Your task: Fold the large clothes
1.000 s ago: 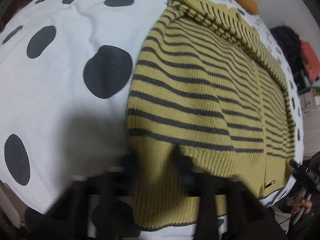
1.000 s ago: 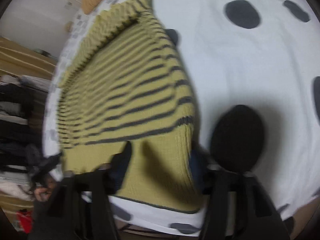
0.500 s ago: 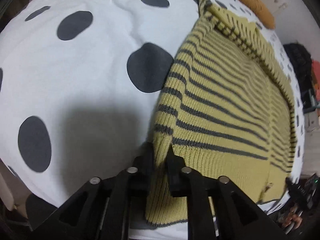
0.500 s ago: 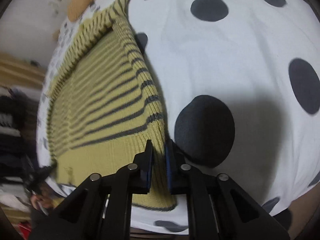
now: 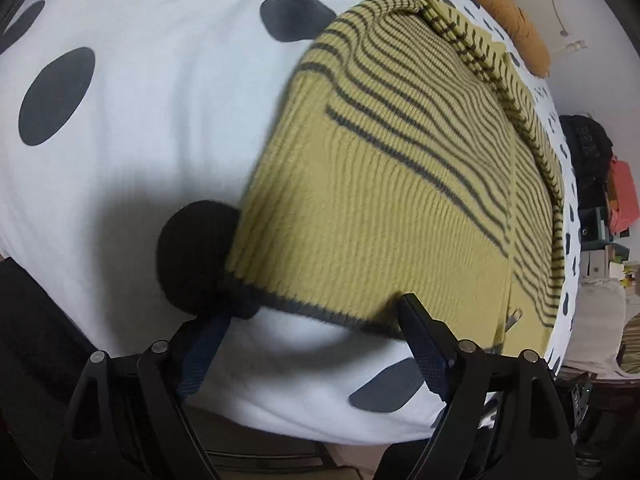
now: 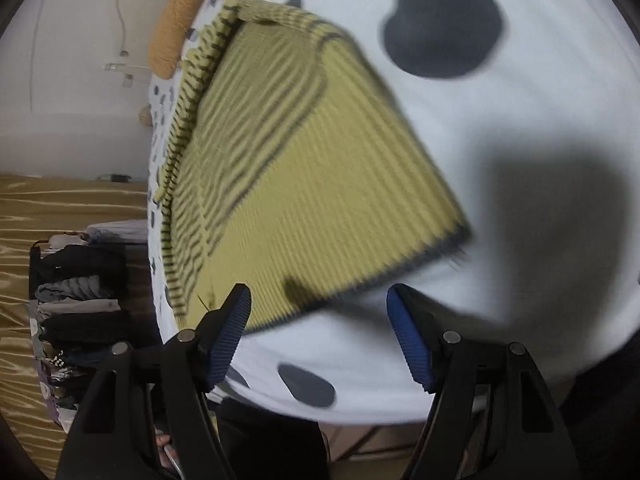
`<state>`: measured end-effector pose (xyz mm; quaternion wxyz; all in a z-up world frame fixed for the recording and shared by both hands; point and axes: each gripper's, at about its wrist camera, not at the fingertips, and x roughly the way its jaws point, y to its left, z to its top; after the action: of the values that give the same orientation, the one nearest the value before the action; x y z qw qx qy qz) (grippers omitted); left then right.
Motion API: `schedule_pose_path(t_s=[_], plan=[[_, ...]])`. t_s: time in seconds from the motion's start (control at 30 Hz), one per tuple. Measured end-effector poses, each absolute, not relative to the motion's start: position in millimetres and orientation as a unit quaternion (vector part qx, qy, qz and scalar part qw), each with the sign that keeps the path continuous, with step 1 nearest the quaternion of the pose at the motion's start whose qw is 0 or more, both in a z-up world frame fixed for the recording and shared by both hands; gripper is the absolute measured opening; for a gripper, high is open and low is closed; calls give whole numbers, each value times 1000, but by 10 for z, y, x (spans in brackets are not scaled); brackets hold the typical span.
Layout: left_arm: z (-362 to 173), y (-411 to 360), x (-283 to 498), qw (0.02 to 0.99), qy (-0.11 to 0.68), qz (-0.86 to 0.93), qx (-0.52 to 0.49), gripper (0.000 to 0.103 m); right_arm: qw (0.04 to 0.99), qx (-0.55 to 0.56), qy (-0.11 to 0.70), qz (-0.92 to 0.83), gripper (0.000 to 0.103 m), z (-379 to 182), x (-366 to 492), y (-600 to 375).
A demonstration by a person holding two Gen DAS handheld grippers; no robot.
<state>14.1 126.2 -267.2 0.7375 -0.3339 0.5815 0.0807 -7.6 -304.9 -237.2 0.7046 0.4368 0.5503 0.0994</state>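
A yellow knit sweater with dark stripes (image 5: 400, 184) lies folded on the white bedspread with dark spots (image 5: 140, 100). Its plain ribbed hem with a dark edge faces me. My left gripper (image 5: 316, 320) is open and empty, its fingers just short of the hem. In the right wrist view the sweater (image 6: 304, 168) lies ahead and to the left. My right gripper (image 6: 320, 312) is open and empty, fingers wide apart just before the hem's edge.
An orange pillow (image 5: 500, 12) lies at the far end of the bed. Dark bags and a red item (image 5: 600, 176) stand to the right of the bed. Stacked clothes (image 6: 76, 292) and a gold curtain (image 6: 60, 208) are at the left.
Both grippers were shut on the sweater's sides half a second ago. They have since let go, opened wide and drawn back; the fabric now lies folded over with the hem toward me.
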Motion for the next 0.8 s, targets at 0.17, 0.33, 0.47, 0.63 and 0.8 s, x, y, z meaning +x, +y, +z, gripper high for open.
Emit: schedule_pose_path(t_s=[0.17,0.33,0.47,0.63,0.8], plan=[[-2619,1273,165,735,547,44,-397,85,718,452,518,110,72,-2251,121,-2992],[-2688,1276,180,721,545,42,-426,85,729,441,511,116,69,-2175,210,-2937],[-2639,1344,182,731,531,73,-422,33,737,429,509,116,48,-2181,216,-2941],[-2620,1544,198,733,529,71,-421,5,767,386,498,120,27,-2033,273,-2885],[-2206,1609,416,782,486,57,-386,5,817,314,468,121,23,-1690,443,-2778]])
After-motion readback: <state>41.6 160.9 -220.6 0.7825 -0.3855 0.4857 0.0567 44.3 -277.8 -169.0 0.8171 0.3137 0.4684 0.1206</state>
